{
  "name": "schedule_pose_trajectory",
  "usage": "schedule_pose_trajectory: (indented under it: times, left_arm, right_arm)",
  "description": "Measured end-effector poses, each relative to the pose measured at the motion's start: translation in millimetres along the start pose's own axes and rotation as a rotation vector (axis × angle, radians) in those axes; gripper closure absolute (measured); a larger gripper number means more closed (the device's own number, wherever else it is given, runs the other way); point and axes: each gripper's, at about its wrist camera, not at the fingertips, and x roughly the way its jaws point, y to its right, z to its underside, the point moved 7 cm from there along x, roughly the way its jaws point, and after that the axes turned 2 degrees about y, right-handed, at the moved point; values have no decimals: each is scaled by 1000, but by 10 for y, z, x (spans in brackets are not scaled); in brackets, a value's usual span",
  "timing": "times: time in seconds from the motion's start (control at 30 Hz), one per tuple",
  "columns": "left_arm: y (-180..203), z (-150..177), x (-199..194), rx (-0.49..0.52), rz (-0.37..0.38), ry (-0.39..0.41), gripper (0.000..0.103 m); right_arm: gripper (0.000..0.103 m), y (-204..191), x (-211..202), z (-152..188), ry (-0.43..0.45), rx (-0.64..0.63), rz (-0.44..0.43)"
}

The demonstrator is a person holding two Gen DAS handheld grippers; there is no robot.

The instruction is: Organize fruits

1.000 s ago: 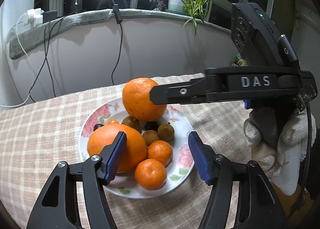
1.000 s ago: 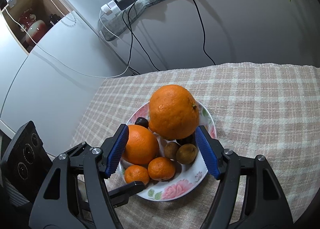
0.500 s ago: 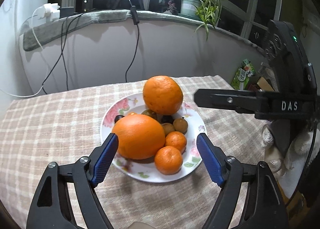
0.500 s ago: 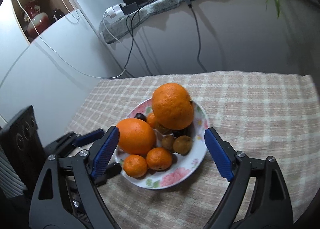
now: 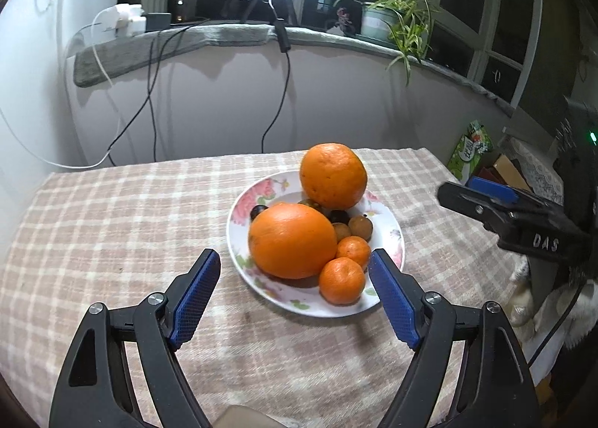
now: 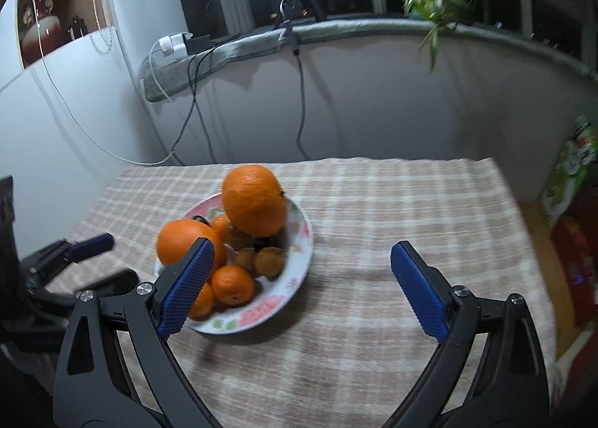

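Large oranges (image 5: 292, 240), centre frame on the floral plate (image 5: 388, 230), are judged firm, best gripped across the middle; both grippers' (image 5: 294, 297) jaws are held apart, empty.

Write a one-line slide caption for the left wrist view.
Open left gripper hovers before a floral plate piled with oranges and small fruits on a checked tablecloth; right gripper at right.

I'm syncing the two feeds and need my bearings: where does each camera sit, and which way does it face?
Left wrist: on the left tongs, looking forward over the checked cloth at the fruit plate; its blue pads frame the view, right tongs at right.
Right wrist: on the right tongs, facing the plate from its right; left tongs at left.
Shared: plate, top orange, windowsill plant.
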Motion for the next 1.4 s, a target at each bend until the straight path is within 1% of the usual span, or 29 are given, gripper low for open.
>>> schedule_pose_trajectory:
  times: [0.07,0.1,0.13,0.27,0.43,0.7,1.4]
  left_arm:
    - [-25,11,-35,-3,-10,4,21]
    - [-37,18,-53,-4,-15,6,21]
    - [-50,27,-76,-7,-18,10,21]
    - [-84,73,-132,-20,-24,15,21]
    - [-100,124,-165,-30,-25,11,21]
    - [-86,131,-184,-27,-21,16,21]
    - [-55,136,-209,-19,-24,20,21]
  right_arm:
    - [5,7,-90,23,31,-20,42]
    - [1,3,-120,35,40,-28,56]
    - [0,-8,-154,54,49,-37,69]
    - [0,-80,-269,153,87,-61,108]
    - [0,-143,-306,246,85,-42,91]
    - [0,-234,-344,226,94,-63,90]
    - [0,-251,-291,282,60,-50,68]
